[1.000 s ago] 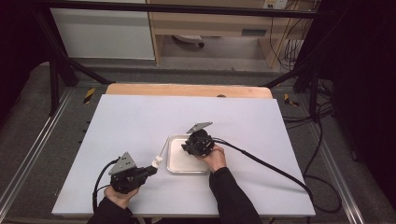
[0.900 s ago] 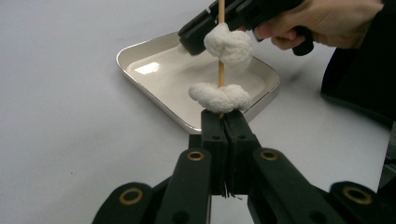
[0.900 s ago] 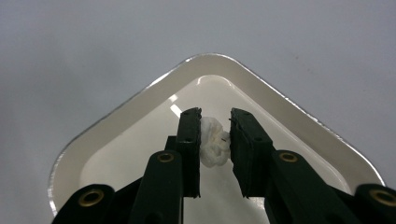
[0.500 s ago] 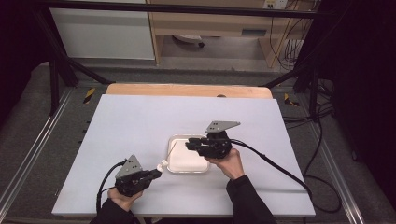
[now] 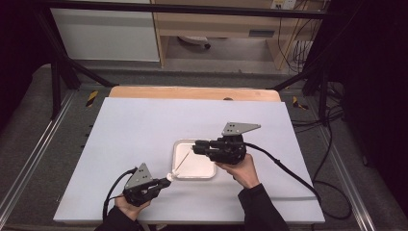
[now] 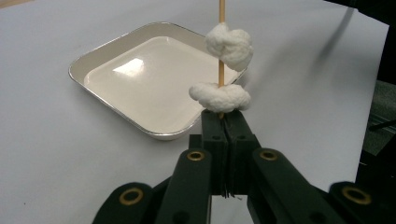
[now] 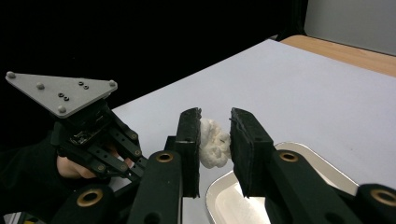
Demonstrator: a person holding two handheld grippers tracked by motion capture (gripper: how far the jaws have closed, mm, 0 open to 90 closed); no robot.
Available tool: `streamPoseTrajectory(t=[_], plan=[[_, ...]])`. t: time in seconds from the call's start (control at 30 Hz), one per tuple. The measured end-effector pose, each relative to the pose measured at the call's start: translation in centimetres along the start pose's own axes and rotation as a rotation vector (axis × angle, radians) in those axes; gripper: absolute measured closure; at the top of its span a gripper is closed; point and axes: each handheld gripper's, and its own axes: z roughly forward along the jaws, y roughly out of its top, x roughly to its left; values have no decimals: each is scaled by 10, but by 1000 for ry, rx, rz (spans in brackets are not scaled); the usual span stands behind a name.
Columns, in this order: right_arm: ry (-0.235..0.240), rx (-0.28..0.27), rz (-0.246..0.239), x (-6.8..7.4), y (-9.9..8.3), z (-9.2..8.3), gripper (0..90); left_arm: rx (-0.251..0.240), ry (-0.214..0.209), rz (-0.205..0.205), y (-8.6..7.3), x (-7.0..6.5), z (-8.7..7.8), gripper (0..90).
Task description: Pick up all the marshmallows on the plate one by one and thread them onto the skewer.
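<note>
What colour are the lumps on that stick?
White lumps on a pale wooden stick; clearest in the left gripper view.

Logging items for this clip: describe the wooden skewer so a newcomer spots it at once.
On the white table, find the square white tray. At its near left corner the left gripper pinches a thin wooden skewer. It alone carries two white lumps threaded on it.

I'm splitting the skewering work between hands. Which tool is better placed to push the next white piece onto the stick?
Probably the right tool: it grips a white piece above the tray. The left tool is shut on the stick, which already carries two pieces.
</note>
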Motion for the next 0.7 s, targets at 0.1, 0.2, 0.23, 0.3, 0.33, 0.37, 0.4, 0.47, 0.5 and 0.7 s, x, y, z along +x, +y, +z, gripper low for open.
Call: streamPoseTrajectory(t=[0.1,0.2,0.23,0.3,0.33,0.37,0.4,0.47,0.5,0.7], plan=[[11,0,6,0,-1,1,733,3,0,6,0,0,0,882],[27,-1,12,0,-1,2,731,3,-3,11,0,-1,0,883],[28,0,15,0,-1,3,731,5,-3,13,0,-1,0,883],[35,3,11,0,-2,3,730,7,-1,20,0,-2,1,883],[37,6,10,0,-2,4,730,5,-2,22,0,-2,1,883],[37,8,12,0,-3,5,730,6,-1,24,0,-2,1,883],[38,10,11,0,-4,6,731,8,-2,23,0,-2,1,883],[43,12,15,0,-5,7,731,8,-3,22,0,-2,1,883],[41,12,18,0,-5,8,731,8,-4,23,0,-1,1,884],[68,19,35,0,-8,12,751,6,-6,31,0,-2,1,885]])
